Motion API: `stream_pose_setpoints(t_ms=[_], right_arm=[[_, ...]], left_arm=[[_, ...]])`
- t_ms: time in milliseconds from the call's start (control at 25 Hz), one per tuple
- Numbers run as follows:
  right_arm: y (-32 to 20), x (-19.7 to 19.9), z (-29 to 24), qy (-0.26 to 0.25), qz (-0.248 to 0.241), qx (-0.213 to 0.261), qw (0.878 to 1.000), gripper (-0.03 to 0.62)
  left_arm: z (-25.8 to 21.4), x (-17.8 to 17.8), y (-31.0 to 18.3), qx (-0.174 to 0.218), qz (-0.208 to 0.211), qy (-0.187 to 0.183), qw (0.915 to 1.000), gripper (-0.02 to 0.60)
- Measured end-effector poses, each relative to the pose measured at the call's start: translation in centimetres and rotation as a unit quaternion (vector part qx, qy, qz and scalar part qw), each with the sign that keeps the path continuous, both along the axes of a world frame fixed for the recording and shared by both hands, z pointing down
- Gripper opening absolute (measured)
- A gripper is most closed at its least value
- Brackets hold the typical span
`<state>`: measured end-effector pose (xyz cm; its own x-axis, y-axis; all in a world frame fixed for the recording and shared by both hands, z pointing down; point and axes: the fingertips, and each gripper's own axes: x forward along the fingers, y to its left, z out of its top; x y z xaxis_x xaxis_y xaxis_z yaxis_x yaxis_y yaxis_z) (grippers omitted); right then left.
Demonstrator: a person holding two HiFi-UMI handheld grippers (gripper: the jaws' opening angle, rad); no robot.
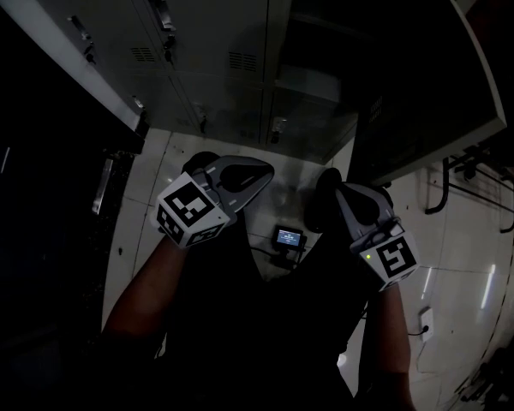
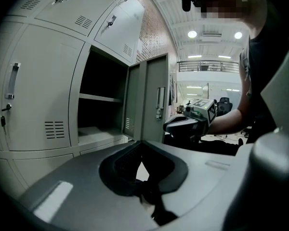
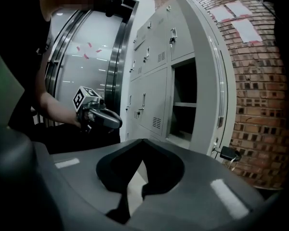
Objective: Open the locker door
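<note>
2 grippers (image 1: 255, 176) (image 1: 332, 187), 1 open locker door (image 2: 154, 100), approx. 6 shut doors (image 2: 38, 90).

Open compartment (image 2: 100, 78) beyond left fingertips: space above shelf lost in shadow.
Locker door (image 1: 428, 84) ahead of right gripper (image 1: 336, 187) fingertips: top cut by frame edge.
Small screen device (image 1: 289, 237) on floor between both sets of fingers: display too small to read.
Area left of left gripper (image 1: 255, 175) in head view: near black, unreadable.
Papers (image 3: 241, 18) on brick wall, up-right of right fingers: print illegible.
Key fob (image 3: 229, 154) at door edge: blurred, detail unclear.
</note>
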<state>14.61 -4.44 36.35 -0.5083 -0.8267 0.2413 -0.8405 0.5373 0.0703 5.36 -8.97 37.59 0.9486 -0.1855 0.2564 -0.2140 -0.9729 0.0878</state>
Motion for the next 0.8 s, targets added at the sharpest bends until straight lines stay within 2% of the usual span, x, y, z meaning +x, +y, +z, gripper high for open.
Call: stream_pose_setpoints(t_ms=[800], right_arm=[[-0.06,0.26,-0.20,-0.017,0.002,0.003,1.000,0.000]], left_arm=[[0.09,-0.11,-0.18,0.000,-0.007,-0.001,1.0000,0.011]])
